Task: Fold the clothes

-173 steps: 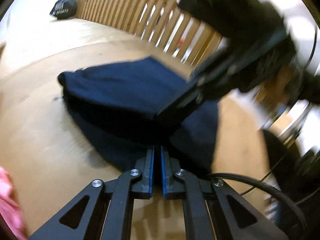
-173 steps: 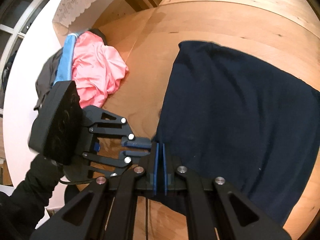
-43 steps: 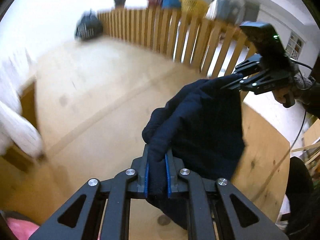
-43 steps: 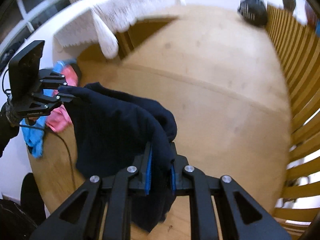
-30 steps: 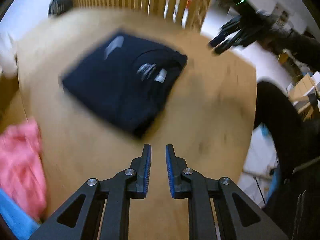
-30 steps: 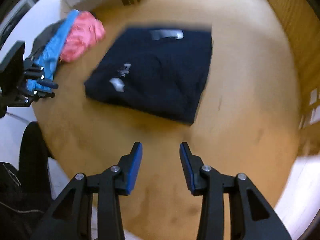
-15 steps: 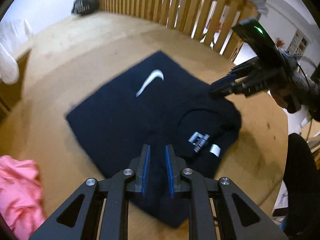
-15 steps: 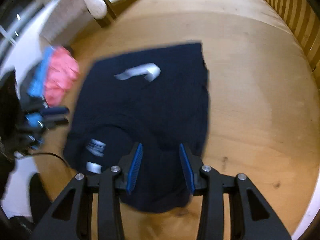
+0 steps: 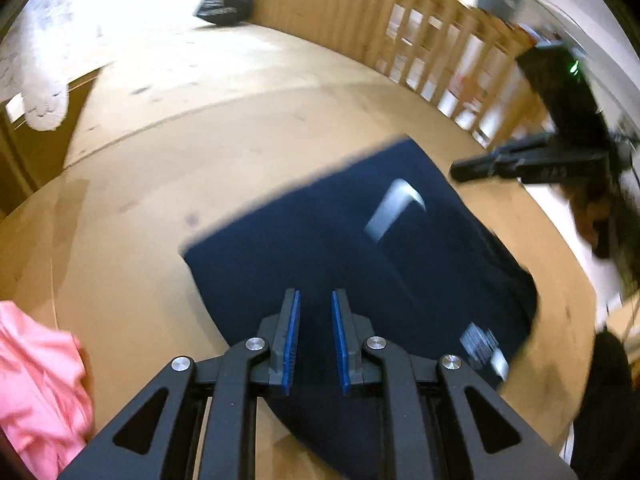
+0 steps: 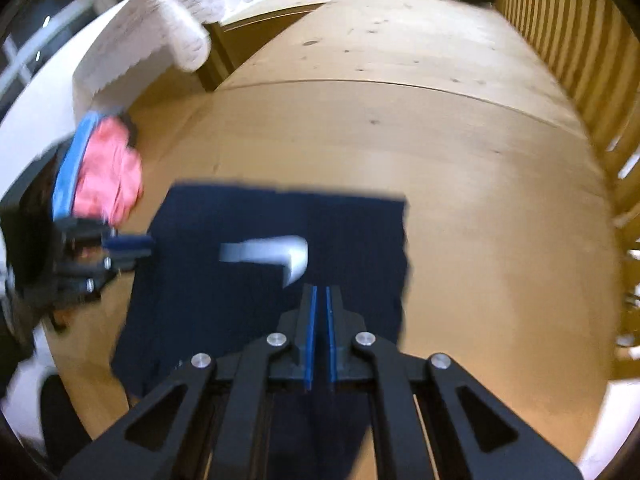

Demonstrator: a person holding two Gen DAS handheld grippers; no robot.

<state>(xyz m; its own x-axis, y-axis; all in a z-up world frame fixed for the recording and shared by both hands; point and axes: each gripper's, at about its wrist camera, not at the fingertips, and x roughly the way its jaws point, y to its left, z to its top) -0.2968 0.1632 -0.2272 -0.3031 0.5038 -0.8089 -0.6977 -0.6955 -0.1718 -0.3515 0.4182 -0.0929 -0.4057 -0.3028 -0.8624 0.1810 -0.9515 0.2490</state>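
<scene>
A folded navy shirt [image 9: 340, 248] with a white swoosh lies flat on the round wooden table [image 9: 200, 152]; it also shows in the right wrist view [image 10: 240, 280]. My left gripper [image 9: 315, 304] hovers over the shirt's near edge, jaws a little apart and empty. My right gripper [image 10: 319, 300] is over the shirt just below the swoosh, jaws nearly closed with a thin gap and nothing visibly between them. Each gripper shows in the other's view: the right one [image 9: 500, 166] and the left one [image 10: 120, 248].
A pink garment [image 9: 36, 392] lies at the table's left edge, with blue cloth [image 10: 68, 172] beside it. A wooden slatted railing [image 9: 400, 52] runs behind the table. A black bag [image 9: 224, 0] sits at the far side. A white lace cloth [image 10: 192, 12] hangs at the back.
Both grippers let go of the shirt, which now lies folded on the table. Since half a second ago both have come lower and closer over it, and the right jaws have narrowed.
</scene>
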